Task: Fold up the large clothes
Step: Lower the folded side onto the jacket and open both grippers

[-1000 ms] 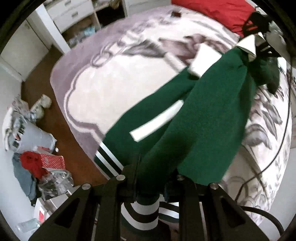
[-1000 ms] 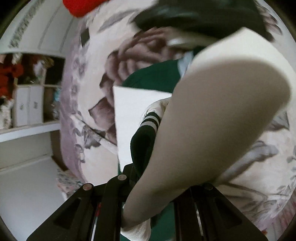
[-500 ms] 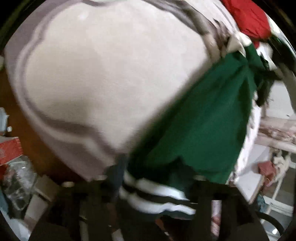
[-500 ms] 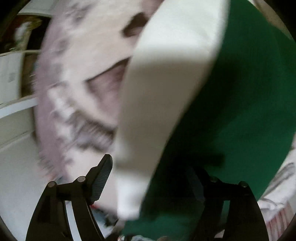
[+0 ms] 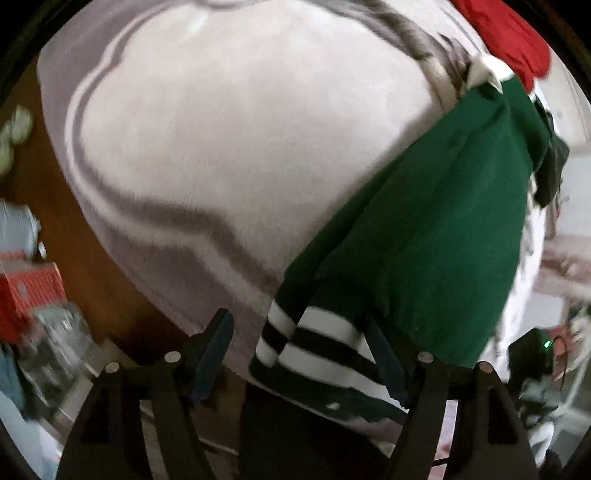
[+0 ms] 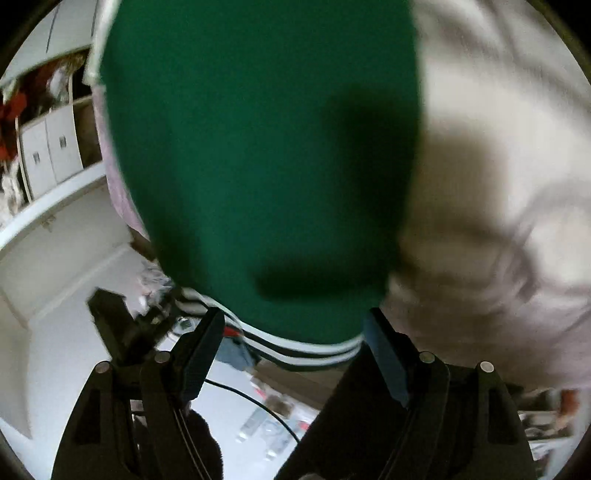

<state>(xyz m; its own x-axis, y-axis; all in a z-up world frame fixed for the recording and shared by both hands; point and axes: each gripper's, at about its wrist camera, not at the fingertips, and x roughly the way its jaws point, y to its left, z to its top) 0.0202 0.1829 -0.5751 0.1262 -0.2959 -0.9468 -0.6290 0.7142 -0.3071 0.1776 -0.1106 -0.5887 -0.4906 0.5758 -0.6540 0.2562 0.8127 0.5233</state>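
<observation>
Across the pale bedspread with grey scrolling borders (image 5: pixel 207 155), a dark green knitted garment with black-and-white striped ribbing (image 5: pixel 424 236) lies stretched in a long band toward the red cushion (image 5: pixel 506 33) at the far end, its striped hem hanging at the near edge of the bed. The left gripper (image 5: pixel 295 354) has its jaws spread wide, with the striped hem lying between the fingers but not pinched by either pad. The right gripper (image 6: pixel 291 354) is likewise released, its fingers standing apart on either side of the striped edge without pressing it.

Most likely trouble comes from that hem: it sits right at the bed's edge, so its own weight could drag the ribbing over the side and pull the fold askew. Either open finger could also snag the knit on withdrawal and lift a layer with it. Both views are smeared by motion, so a hurried re-grasp may catch only one layer.

Judging by the bunched ridges along its length, the green knit is doubled but not flat, narrowing near a white collar or trim (image 5: pixel 484 70) at the far end. In the right wrist view it fills the middle as a smooth green panel beside pale fabric.
</observation>
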